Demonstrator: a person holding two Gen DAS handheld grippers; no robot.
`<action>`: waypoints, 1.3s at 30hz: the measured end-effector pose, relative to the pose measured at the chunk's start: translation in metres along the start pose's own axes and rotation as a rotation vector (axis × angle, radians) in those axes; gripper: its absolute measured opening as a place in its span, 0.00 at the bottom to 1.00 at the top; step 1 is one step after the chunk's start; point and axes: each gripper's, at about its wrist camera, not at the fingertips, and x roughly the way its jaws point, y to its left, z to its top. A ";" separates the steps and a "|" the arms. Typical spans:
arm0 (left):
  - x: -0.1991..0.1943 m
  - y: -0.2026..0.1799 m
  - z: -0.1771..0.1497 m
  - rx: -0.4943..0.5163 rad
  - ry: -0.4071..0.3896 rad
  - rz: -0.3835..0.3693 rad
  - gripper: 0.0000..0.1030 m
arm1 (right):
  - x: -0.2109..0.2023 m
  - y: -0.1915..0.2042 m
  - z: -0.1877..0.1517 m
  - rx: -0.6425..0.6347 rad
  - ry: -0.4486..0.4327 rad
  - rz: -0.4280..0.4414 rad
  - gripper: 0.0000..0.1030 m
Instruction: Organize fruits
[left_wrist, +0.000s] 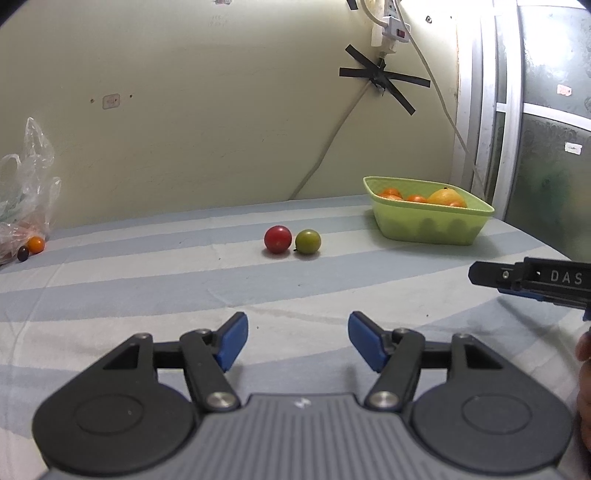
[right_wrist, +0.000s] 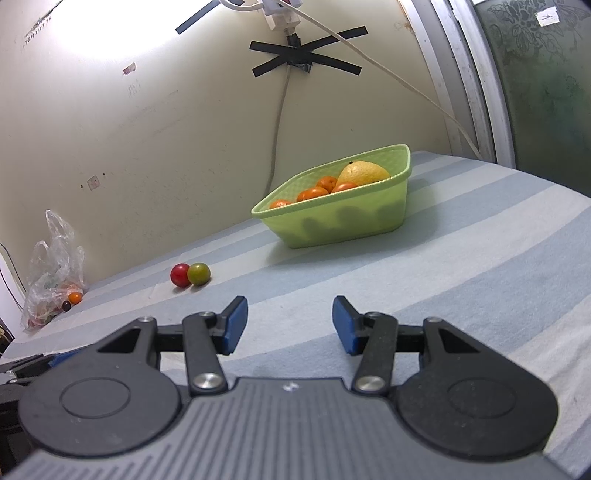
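Note:
A red fruit (left_wrist: 278, 239) and a green fruit (left_wrist: 308, 241) lie side by side, touching, on the striped cloth, well ahead of my left gripper (left_wrist: 297, 339), which is open and empty. In the right wrist view the same red fruit (right_wrist: 180, 274) and green fruit (right_wrist: 199, 273) sit ahead and to the left of my right gripper (right_wrist: 290, 323), also open and empty. A light green basket (left_wrist: 432, 230) at the back right holds several orange fruits and a large yellow one (left_wrist: 446, 196). The basket (right_wrist: 343, 225) is straight ahead of the right gripper.
A clear plastic bag (left_wrist: 26, 192) lies at the far left by the wall, with a small orange fruit (left_wrist: 36, 244) and a dark one (left_wrist: 23, 253) beside it. The other gripper's finger (left_wrist: 532, 278) juts in at the right. Cables hang on the wall behind.

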 end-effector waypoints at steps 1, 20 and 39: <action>0.000 0.000 0.000 0.000 -0.002 -0.002 0.60 | 0.000 0.000 0.000 -0.001 0.001 -0.002 0.52; -0.009 0.001 -0.002 -0.001 -0.054 -0.038 0.65 | 0.002 0.003 -0.001 0.007 0.007 -0.048 0.52; -0.027 -0.003 -0.007 0.017 -0.159 -0.041 0.76 | 0.006 0.004 0.000 0.003 0.023 -0.139 0.53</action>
